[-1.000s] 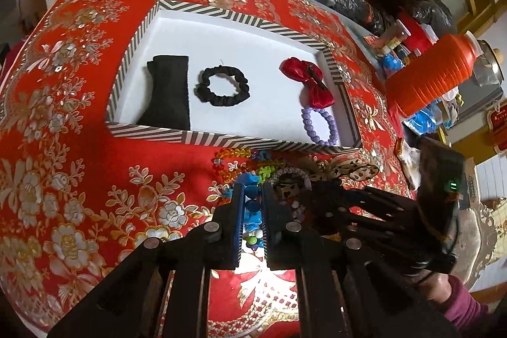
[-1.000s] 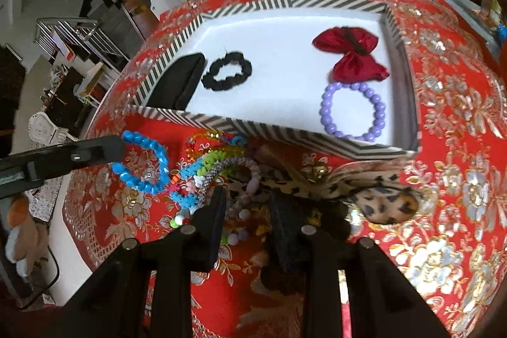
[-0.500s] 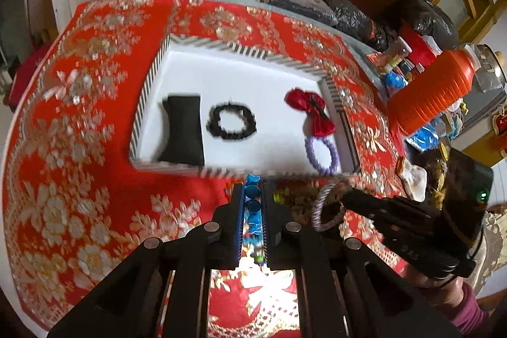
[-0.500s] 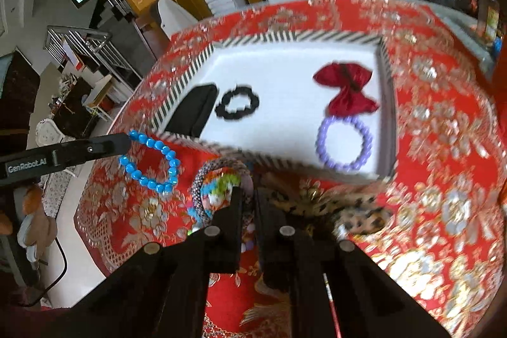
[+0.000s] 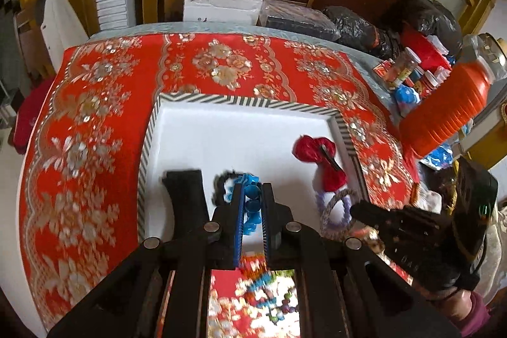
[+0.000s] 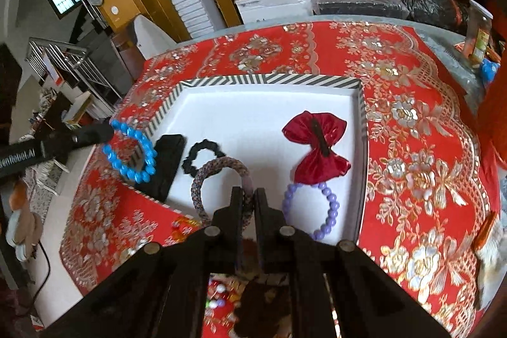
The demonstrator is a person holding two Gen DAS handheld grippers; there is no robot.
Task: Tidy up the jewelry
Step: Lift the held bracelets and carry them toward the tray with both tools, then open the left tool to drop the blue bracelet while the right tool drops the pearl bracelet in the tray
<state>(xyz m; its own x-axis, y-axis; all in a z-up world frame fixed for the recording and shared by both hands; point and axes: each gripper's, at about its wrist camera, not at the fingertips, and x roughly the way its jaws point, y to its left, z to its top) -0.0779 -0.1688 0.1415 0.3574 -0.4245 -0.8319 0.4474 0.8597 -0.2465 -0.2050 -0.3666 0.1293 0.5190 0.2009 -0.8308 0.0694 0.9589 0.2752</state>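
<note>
Striped tray (image 6: 253,80) holds black pouch (image 6: 168,160), scrunchie (image 6: 202,156), red bow (image 6: 317,148), purple bracelet (image 6: 317,205). My left gripper (image 5: 252,205) jaws grip blue bracelet (image 6: 131,152); right gripper (image 6: 248,205) jaws pinch woven bangle (image 6: 218,170).

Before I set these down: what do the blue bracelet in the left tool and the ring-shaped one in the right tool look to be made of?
Blue bracelet: glossy round beads, likely plastic or acrylic, judging by the even bright colour and the shine.
Woven bracelet: a matte, speckled round cord, probably braided fabric or tiny seed beads; too fine to tell which.
</note>
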